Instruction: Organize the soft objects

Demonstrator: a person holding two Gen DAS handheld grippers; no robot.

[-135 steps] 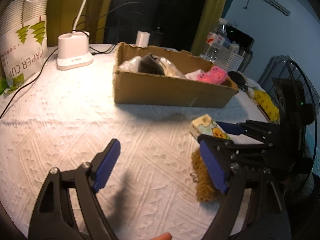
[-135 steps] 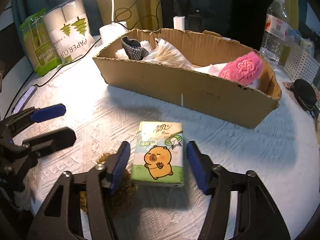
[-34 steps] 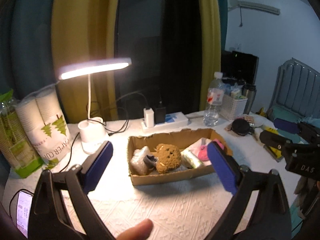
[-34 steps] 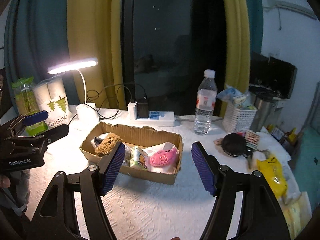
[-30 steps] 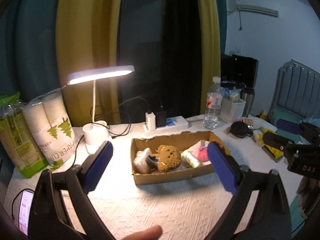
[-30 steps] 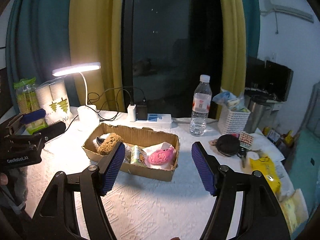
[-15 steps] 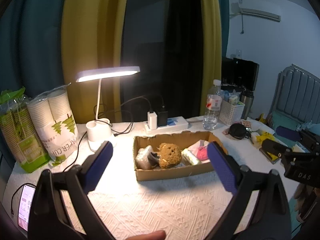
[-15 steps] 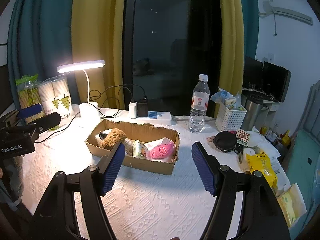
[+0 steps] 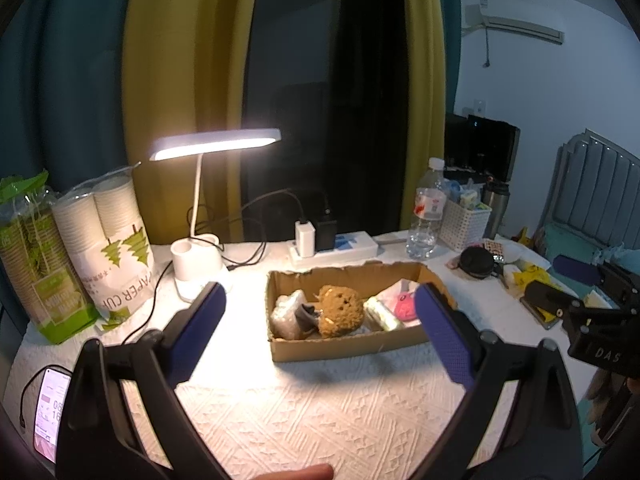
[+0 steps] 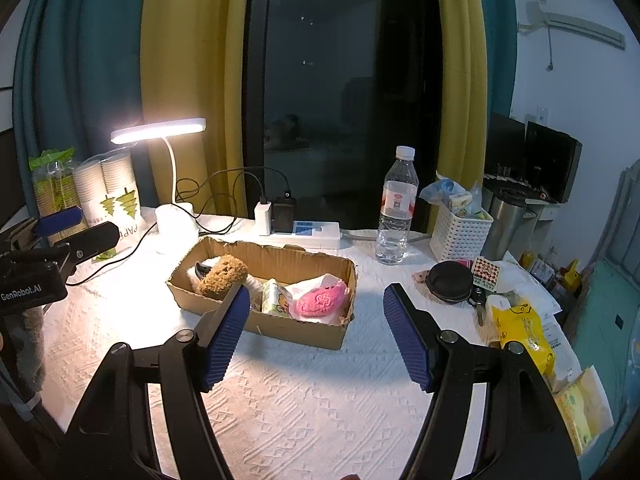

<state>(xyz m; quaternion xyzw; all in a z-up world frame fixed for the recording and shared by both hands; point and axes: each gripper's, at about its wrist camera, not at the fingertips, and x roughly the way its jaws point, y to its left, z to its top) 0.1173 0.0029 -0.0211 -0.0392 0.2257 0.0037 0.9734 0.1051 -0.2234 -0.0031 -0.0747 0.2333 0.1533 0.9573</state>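
Observation:
A cardboard box (image 9: 352, 345) (image 10: 280, 326) stands on the white tablecloth. In it lie a brown plush toy (image 9: 341, 310) (image 10: 224, 274), a green tissue pack (image 9: 383, 313) (image 10: 276, 298), a pink soft toy (image 9: 405, 307) (image 10: 320, 301) and a dark item with a clear bag (image 9: 294, 314). My left gripper (image 9: 320, 334) is open and empty, held back and above the table in front of the box. My right gripper (image 10: 316, 330) is open and empty too, also back from the box. Each gripper shows in the other's view, the right (image 9: 560, 286) and the left (image 10: 76, 224).
A lit desk lamp (image 9: 200, 258), paper cup sleeves (image 9: 108, 240), a power strip (image 9: 332, 246), a water bottle (image 10: 396, 216), a white basket (image 10: 460, 232), a black pouch (image 10: 450, 280) and yellow packets (image 10: 524, 336) surround the box. A phone (image 9: 50, 414) lies at the table's left edge.
Earlier the tissue pack and brown plush lay on the cloth by my grippers; now both lie in the box. Both grippers have pulled back and up, open and empty.

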